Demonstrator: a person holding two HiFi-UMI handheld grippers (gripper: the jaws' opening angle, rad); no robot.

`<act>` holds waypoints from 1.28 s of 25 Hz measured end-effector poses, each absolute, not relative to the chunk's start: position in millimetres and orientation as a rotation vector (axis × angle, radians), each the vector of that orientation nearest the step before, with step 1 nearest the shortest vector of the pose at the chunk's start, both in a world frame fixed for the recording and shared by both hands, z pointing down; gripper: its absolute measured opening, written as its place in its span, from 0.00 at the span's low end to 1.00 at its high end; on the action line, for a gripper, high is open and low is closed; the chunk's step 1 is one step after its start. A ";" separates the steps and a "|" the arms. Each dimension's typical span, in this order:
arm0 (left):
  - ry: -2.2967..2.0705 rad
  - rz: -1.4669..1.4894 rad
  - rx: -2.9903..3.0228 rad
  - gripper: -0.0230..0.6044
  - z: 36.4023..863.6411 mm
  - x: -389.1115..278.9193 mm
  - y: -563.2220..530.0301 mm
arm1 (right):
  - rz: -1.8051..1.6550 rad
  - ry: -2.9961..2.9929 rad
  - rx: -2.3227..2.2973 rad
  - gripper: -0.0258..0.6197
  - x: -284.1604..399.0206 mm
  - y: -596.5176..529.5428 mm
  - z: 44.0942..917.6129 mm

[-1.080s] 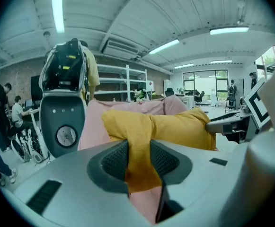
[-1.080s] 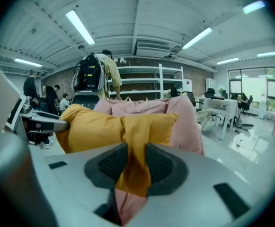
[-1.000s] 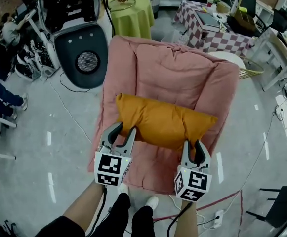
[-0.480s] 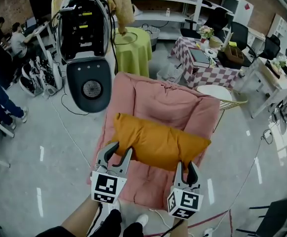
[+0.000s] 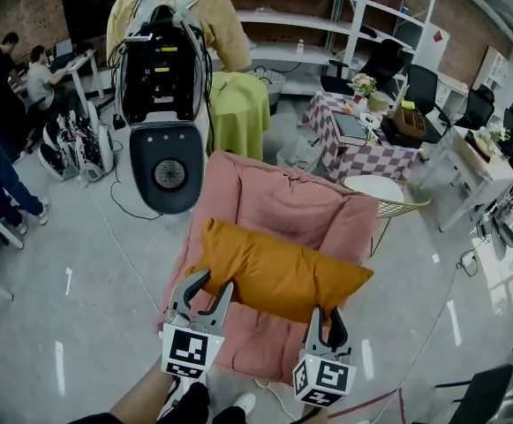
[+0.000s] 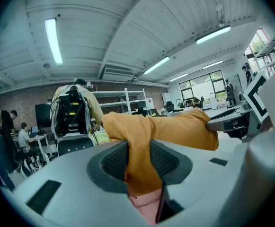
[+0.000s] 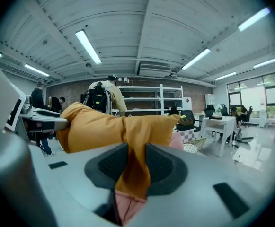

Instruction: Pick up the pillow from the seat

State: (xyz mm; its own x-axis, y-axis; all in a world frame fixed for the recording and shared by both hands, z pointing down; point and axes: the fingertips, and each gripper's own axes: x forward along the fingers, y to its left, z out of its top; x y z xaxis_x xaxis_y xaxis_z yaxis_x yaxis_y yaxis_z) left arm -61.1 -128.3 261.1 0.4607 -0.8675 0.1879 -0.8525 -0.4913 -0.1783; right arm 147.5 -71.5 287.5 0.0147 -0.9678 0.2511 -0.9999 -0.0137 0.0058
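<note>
Head view: orange pillow (image 5: 278,268) held up between the two tongs, over the pink seat (image 5: 300,203) just ahead of them. Left tongs (image 5: 210,286) closed partway, squeezing the pillow's near left edge. Right tongs (image 5: 325,320) closed partway too, squeezing its near right edge. Pink seat cloth low down, past both tongs.

An open-plan lab or workshop is shown. The setting is indicated by brick walls (image 5: 35,7), white metal shelving (image 5: 284,16), ceiling tube lights (image 6: 52,40) and a polished grey floor (image 5: 79,272). People (image 5: 37,76) are seen seated at desks (image 5: 78,60), with office chairs (image 5: 426,82) beyond.
</note>
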 end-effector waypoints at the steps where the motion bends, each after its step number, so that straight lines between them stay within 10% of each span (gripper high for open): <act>1: 1.556 -0.389 -2.632 0.26 256.7 -62.3 -125.0 | 0.255 -2.071 2.098 0.24 146.5 -68.7 282.3; 32: 1.516 -0.234 -2.629 0.26 157.9 -81.6 -21.5 | 0.105 -2.098 2.142 0.23 129.5 36.8 174.3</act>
